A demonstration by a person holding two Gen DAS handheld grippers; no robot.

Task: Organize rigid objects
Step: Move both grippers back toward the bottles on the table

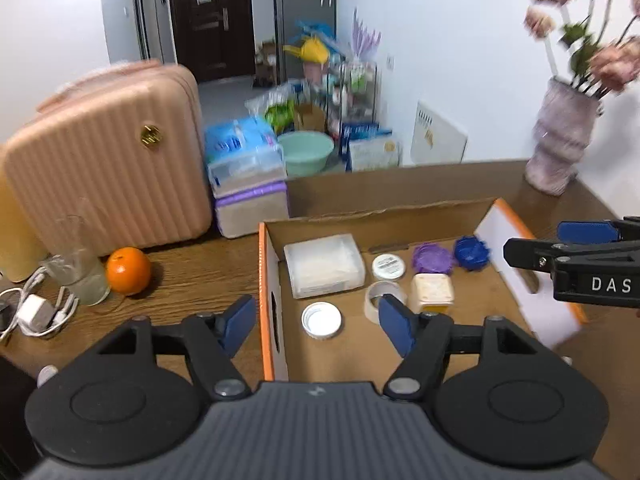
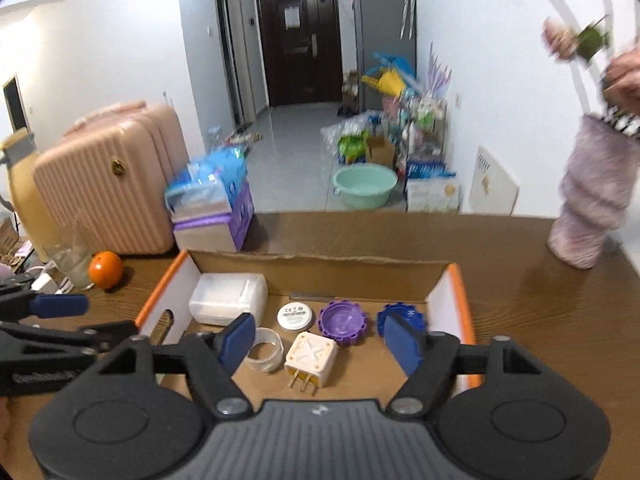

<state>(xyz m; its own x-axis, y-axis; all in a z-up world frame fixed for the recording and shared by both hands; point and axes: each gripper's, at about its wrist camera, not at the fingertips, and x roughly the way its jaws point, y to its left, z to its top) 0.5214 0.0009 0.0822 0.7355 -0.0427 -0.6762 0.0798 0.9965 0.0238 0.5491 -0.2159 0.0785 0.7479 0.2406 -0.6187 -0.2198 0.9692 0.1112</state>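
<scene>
Seven small rigid items sit grouped on floor of cardboard box (image 2: 452,292), walls keeping them corralled on desk (image 2: 520,300). Largest, clear plastic case (image 2: 228,298), tucked into far left corner; charger cube (image 2: 310,362) lies prongs toward camera at centre; purple cap (image 2: 343,322) beside blue cap (image 1: 471,252) along back. Left claw (image 1: 318,326) and right claw (image 2: 320,344) both released, nothing between pads, raised above box. Judgement: placement done or next pick pending.

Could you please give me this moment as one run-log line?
left hand-held gripper: open, empty | right hand-held gripper: open, empty | cardboard box: seven items
</scene>
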